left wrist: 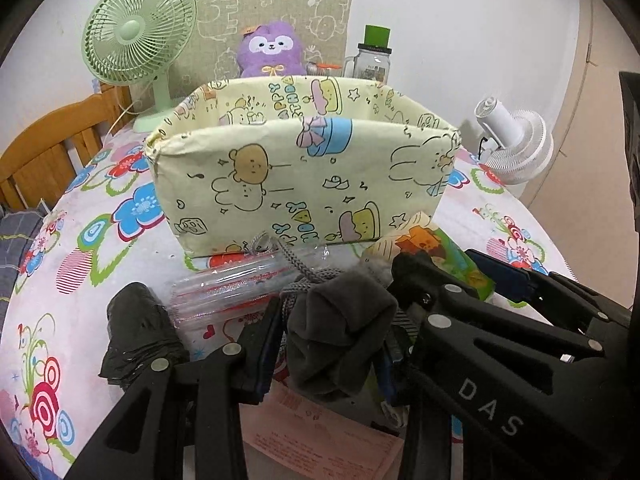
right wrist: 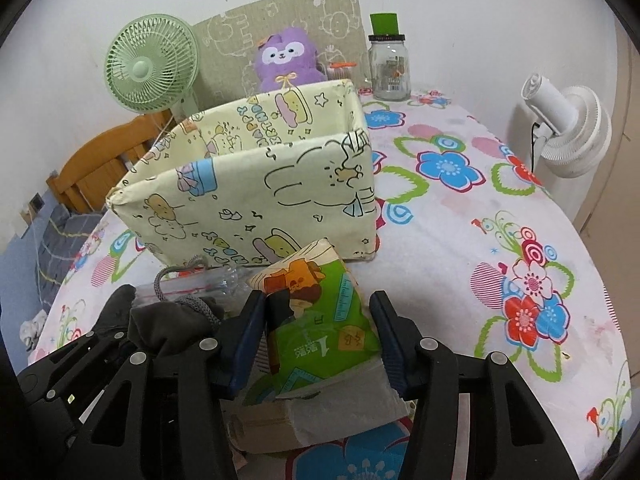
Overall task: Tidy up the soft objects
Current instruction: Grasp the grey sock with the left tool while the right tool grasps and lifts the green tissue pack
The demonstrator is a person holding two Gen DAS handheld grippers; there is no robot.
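A pale yellow fabric box (left wrist: 304,184) (right wrist: 248,192) with cartoon prints stands open-topped on the table. In front of it, my left gripper (left wrist: 328,344) is shut on a grey drawstring pouch (left wrist: 340,332) (right wrist: 176,328), whose cord trails toward the box. Just to its right, my right gripper (right wrist: 318,336) (left wrist: 442,264) is shut on a green and orange tissue pack (right wrist: 320,320) (left wrist: 452,248), with both blue pads against the pack's sides. White tissue shows at the pack's near end.
A clear zip bag (left wrist: 232,284) and a crumpled black bag (left wrist: 140,328) lie at the left, a pink paper (left wrist: 320,444) below. Behind the box sit a purple plush (right wrist: 286,58), green fan (right wrist: 150,68), glass jar (right wrist: 388,68) and white fan (right wrist: 568,128). A floral cloth (right wrist: 480,240) covers the table.
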